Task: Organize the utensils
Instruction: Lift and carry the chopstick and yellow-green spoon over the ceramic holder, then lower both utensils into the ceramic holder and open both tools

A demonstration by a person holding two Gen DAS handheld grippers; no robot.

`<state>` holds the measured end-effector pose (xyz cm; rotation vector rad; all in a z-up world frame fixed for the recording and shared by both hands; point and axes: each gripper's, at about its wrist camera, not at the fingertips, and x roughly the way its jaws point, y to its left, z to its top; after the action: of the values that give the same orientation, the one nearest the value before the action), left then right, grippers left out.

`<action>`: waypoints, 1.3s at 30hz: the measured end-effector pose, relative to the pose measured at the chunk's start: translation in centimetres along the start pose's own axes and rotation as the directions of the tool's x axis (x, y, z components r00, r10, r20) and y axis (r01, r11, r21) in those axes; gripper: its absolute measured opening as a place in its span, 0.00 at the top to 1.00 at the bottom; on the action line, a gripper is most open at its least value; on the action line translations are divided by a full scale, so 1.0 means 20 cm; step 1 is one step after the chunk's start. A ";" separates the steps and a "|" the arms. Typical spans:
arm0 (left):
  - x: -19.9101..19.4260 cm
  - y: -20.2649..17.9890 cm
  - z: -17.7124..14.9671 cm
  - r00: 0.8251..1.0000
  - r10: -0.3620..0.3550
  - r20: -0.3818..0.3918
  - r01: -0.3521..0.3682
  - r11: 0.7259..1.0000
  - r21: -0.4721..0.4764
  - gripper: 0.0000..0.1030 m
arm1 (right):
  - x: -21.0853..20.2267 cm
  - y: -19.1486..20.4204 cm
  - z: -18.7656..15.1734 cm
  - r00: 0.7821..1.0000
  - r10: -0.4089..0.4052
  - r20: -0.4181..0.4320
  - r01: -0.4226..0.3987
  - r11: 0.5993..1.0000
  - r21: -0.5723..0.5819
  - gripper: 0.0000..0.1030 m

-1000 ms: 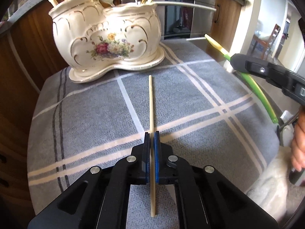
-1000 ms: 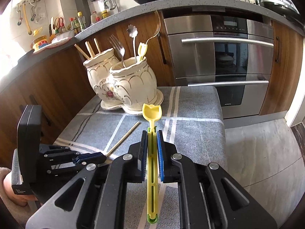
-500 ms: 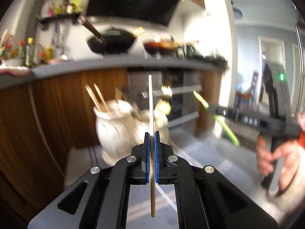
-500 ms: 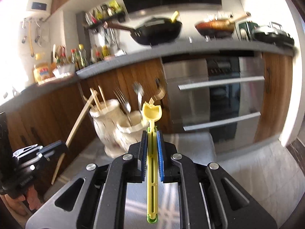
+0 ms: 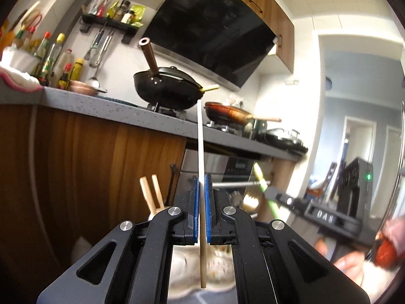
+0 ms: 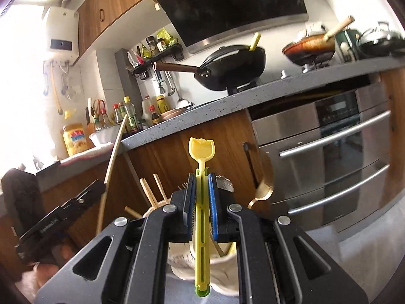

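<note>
My left gripper (image 5: 201, 179) is shut on a pale wooden chopstick (image 5: 200, 141), held upright above the white ceramic utensil holder (image 5: 182, 271), which shows blurred under the fingers. Two chopsticks (image 5: 152, 195) stand in the holder. My right gripper (image 6: 202, 179) is shut on a yellow-green plastic spoon (image 6: 201, 149), also upright, over the holder (image 6: 225, 276). The right gripper shows at the right in the left wrist view (image 5: 272, 192), the left gripper at the lower left in the right wrist view (image 6: 101, 187).
A grey counter (image 5: 121, 109) carries a black wok (image 5: 167, 93), a brown pan (image 5: 225, 114) and several bottles. A steel oven (image 6: 341, 157) stands to the right. A gold fork (image 6: 263, 192) and several chopsticks (image 6: 152, 192) stick out of the holder.
Both grippers have lifted off the grey cloth and tilted upward with their utensils, coming close over the holder. Both grips stay closed.
</note>
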<state>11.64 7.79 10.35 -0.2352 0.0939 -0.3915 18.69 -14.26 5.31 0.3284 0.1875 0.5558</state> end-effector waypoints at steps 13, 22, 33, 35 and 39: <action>0.30 0.14 -0.04 1.000 -0.010 0.021 0.011 0.998 -0.063 0.95 | 0.27 -0.01 -0.12 0.999 0.021 -0.025 -0.023 0.997 -0.079 0.90; 0.28 0.18 -0.09 0.999 -0.035 -0.005 0.034 0.998 -0.054 0.95 | 0.28 0.03 -0.20 1.000 -0.026 -0.016 0.023 0.982 -0.186 0.90; 0.15 0.15 -0.11 0.998 -0.059 -0.032 0.059 0.998 0.001 0.95 | 0.20 0.03 -0.26 0.997 -0.058 -0.047 0.047 0.977 -0.207 0.91; 0.14 0.14 -0.12 0.998 -0.048 -0.038 0.049 0.999 0.020 0.95 | 0.18 0.04 -0.27 0.996 -0.069 -0.056 0.055 0.975 -0.217 0.91; 0.12 0.13 -0.13 0.998 -0.036 -0.048 0.037 0.999 0.033 0.95 | 0.18 0.04 -0.29 0.994 -0.080 -0.074 0.061 0.972 -0.226 0.90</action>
<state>14.48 8.71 7.03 -0.1949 0.1294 -0.4347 19.71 -10.13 -0.13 0.0792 0.2130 0.5148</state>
